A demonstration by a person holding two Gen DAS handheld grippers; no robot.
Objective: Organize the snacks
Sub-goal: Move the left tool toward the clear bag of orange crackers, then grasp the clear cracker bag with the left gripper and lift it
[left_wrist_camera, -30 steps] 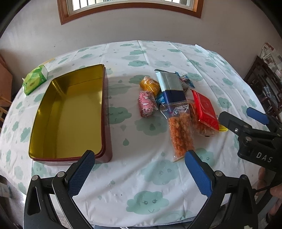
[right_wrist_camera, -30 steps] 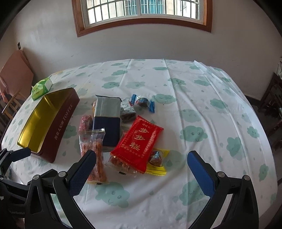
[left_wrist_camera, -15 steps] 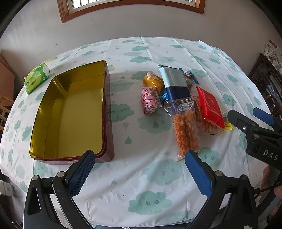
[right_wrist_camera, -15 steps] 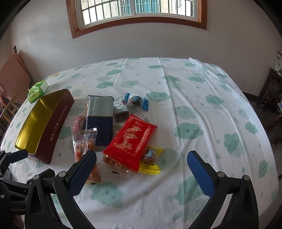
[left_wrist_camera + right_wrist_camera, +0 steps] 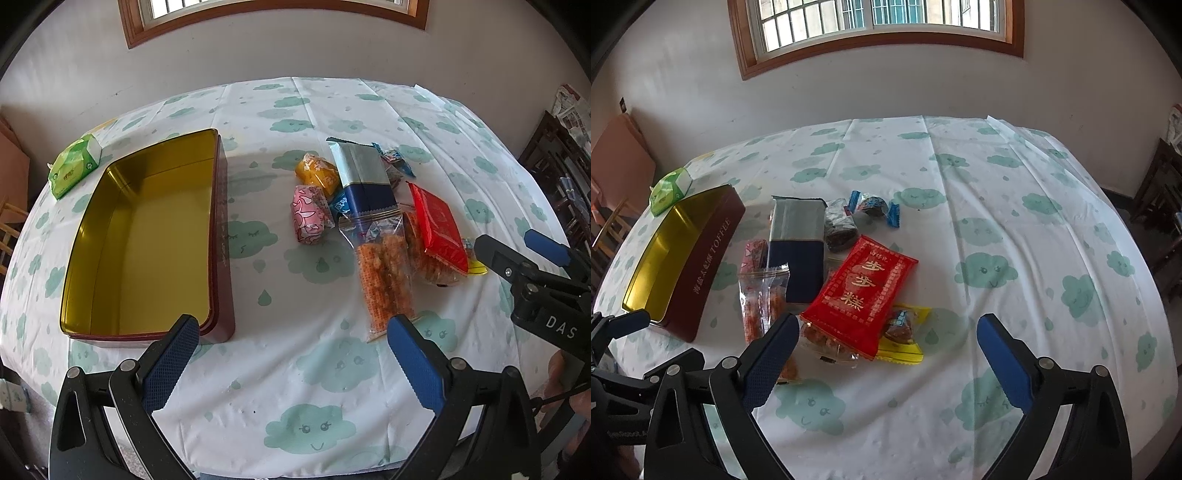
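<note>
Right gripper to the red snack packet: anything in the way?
Nothing visible blocks it. The right gripper, jaws just narrowed a little but open and empty, hangs just short of the red snack packet, which lies on top of the pile, overlapping a clear bag of orange snacks.

Tin (image 5: 147, 236): gold interior, maroon exterior. Tablecloth (image 5: 295, 369): white, teal cloud pattern. Packet (image 5: 860, 295) ahead of the claw: red, gold lettering.

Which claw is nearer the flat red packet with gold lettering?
The right. The right claw hangs open just in front of the flat red packet; the left claw is open between the pile and the gold-lined tin.
</note>
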